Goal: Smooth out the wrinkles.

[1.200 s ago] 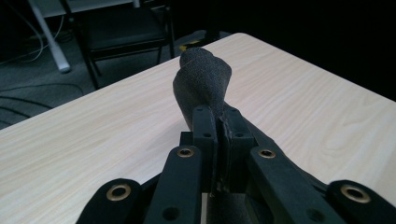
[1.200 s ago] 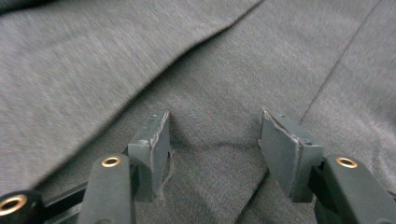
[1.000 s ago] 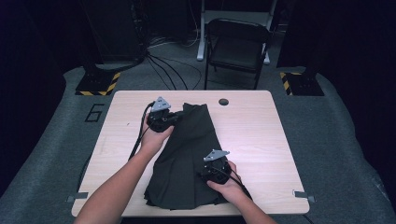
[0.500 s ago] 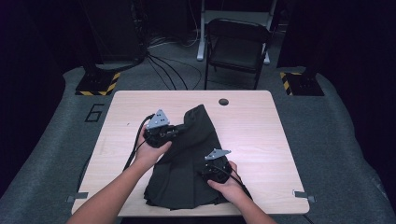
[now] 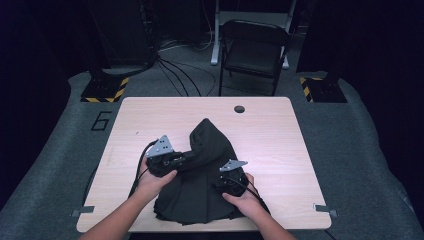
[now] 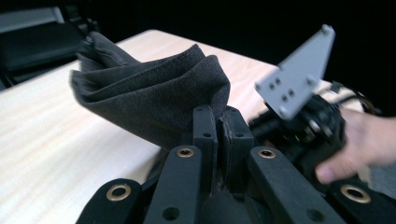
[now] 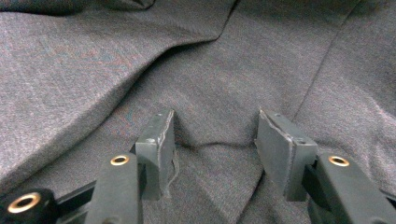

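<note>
One dark garment lies in front of you on the near half of the table, bunched up, with a folded hump of it raised toward the table's middle and its lower edge close to the near rim. Your left gripper has its jaws pressed together on a fold of that cloth, and the pinched fold stands off the wood in the left gripper view. Your right gripper rests low on the garment's near right part, its two jaws spread apart with flat cloth between them; the pads press down on the fabric without pinching it. You have two grippers in two hands, each carrying one grey three-cornered plate.

The table is one pale wood top with rounded corners and one round dark hole near its far edge. It stands on grey carpet. Beyond it sits one dark folding chair, cables run across the floor, and two yellow-and-black striped bases flank the far corners against a dark room.
</note>
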Motion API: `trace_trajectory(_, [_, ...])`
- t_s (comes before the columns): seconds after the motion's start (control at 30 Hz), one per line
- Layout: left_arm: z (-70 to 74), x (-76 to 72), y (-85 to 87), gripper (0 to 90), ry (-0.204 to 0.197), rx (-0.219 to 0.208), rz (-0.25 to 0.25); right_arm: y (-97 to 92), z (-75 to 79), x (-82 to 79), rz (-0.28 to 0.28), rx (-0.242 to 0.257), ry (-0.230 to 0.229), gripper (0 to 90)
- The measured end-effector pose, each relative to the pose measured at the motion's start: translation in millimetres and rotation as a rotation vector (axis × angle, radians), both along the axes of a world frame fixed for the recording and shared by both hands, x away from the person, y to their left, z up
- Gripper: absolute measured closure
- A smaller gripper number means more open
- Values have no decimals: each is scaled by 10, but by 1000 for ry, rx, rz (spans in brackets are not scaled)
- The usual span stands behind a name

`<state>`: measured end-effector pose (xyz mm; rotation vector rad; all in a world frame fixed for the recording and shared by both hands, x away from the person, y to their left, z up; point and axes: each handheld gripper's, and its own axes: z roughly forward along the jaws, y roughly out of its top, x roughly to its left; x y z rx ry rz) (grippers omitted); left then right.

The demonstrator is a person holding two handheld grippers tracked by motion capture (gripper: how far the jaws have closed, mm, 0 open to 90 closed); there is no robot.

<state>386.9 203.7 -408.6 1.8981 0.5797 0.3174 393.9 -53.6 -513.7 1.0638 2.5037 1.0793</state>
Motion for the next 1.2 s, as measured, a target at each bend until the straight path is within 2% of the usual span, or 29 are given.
trace_trajectory(0.3, [-245, -186, 126, 862, 66, 33, -38, -13, -6, 5, 0, 0, -2, 468])
trace_trajectory(0.47, [-367, -254, 138, 861, 112, 32, -54, -14, -5, 1, -1, -1, -1, 468])
trace_trajectory(0.57, [-476, -296, 117, 862, 137, 55, -71, -13, -4, 1, -3, 0, 1, 468])
trace_trajectory(0.83, [-639, -328, 97, 861, 168, 96, -94, -17, -7, 7, 3, 3, 0, 468])
trace_trajectory(1.0, [-730, -325, 98, 860, 196, 101, -84, -25, -1, 17, 10, 1, 6, 467])
trace_trajectory(1.1, [-803, -330, 81, 860, 218, 116, -88, -29, 1, 14, 4, 11, 18, 467])
trace_trajectory(1.2, [-884, -342, 38, 859, 223, 139, -87, -43, 7, 37, 16, 13, 23, 466])
